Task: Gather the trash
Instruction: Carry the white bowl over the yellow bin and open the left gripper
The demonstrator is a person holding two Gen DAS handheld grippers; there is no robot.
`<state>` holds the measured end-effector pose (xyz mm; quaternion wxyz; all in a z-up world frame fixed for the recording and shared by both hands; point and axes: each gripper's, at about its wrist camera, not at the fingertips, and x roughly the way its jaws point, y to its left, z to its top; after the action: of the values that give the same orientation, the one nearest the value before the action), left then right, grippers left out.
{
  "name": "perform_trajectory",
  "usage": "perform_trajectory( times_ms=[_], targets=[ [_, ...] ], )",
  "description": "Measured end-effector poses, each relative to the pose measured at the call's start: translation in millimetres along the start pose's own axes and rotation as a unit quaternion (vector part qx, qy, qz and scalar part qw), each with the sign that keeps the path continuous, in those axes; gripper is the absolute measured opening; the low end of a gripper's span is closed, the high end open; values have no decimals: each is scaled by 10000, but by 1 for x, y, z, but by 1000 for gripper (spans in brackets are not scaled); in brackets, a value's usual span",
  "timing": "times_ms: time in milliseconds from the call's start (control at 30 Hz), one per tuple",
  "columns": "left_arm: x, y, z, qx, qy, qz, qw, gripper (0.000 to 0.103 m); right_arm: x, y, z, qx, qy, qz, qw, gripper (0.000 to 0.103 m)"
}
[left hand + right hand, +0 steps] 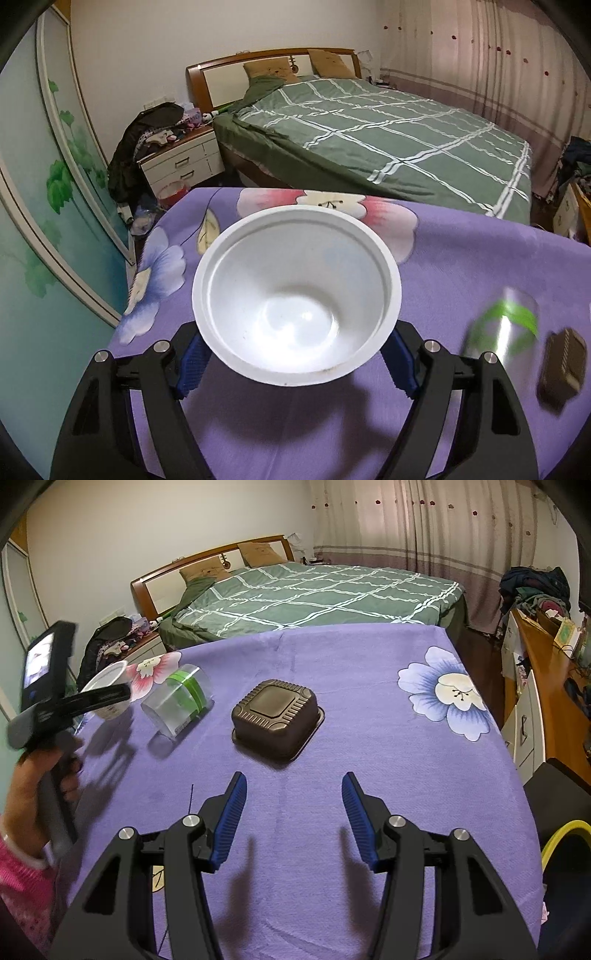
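The white bowl (295, 295) is clamped between the blue pads (190, 365) of the left tool (295, 363), which press on its outer wall from both sides just under the rim; the hold is low on the wall, probably so that the mouth faces up and nothing spills. A shadow under the bowl suggests that it is raised clear of the purple counter (332, 672). To the right of this tool a clear cup (179, 699) with a green band lies on its side, and further right a brown tray (277, 716) rests upside down, both untouched. The right tool (294, 818) is held above the counter with its jaws apart and nothing between them; the tray lies just ahead of it and a little to the left, so it is judged the likely next pick. Left of it, the left tool's handle is gripped by a hand (35, 786).
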<state>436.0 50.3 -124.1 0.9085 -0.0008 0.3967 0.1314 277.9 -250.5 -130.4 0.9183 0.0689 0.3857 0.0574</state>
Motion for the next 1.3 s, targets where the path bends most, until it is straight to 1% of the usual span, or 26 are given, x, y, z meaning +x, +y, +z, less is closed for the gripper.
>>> perform_trajectory(
  times_ms=[133, 267, 400, 500, 567, 633, 733, 833, 933, 1033, 1100, 1167, 1300],
  targets=[
    [-34, 7, -22, 66, 12, -150, 9999, 78, -1, -7, 1, 86, -9, -124, 9999, 51],
    [-77, 9, -46, 155, 4, -336, 9993, 78, -5, -17, 3, 184, 67, -233, 9995, 51],
    [-123, 8, -71, 327, -81, -538, 9980, 78, -31, -33, 3, 270, 26, -240, 9993, 51],
    [-157, -1, -88, 486, -176, -720, 9961, 78, -54, -44, -5, 219, -48, -293, 9993, 51],
    [-177, -9, -98, 581, -252, -896, 9940, 78, -74, -59, -16, 245, -82, -357, 9990, 51],
    [-202, -24, -106, 753, -358, -1086, 9906, 78, -89, -75, -25, 318, -121, -433, 9985, 51],
    [-228, -51, -119, 985, -406, -1408, 9843, 78, -114, -104, -39, 480, -198, -650, 9965, 51],
    [-253, -92, -134, 1324, -359, -1845, 9732, 78, -137, -135, -55, 660, -260, -946, 9930, 51],
    [-274, -135, -152, 1670, -252, -2299, 9584, 78, -158, -169, -72, 885, -309, -1247, 9878, 52],
    [-292, -182, -170, 2042, -176, -2690, 9411, 78, -176, -202, -89, 1117, -311, -1524, 9815, 52],
    [-303, -221, -184, 2314, -113, -2927, 9277, 78, -187, -220, -98, 1242, -313, -1654, 9779, 53],
    [-312, -254, -197, 2537, -41, -3113, 9158, 78, -201, -240, -111, 1350, -325, -1911, 9717, 55],
    [-326, -314, -224, 3027, 95, -3371, 8915, 78, -221, -274, -133, 1636, -331, -2148, 9623, 56]
  ],
)
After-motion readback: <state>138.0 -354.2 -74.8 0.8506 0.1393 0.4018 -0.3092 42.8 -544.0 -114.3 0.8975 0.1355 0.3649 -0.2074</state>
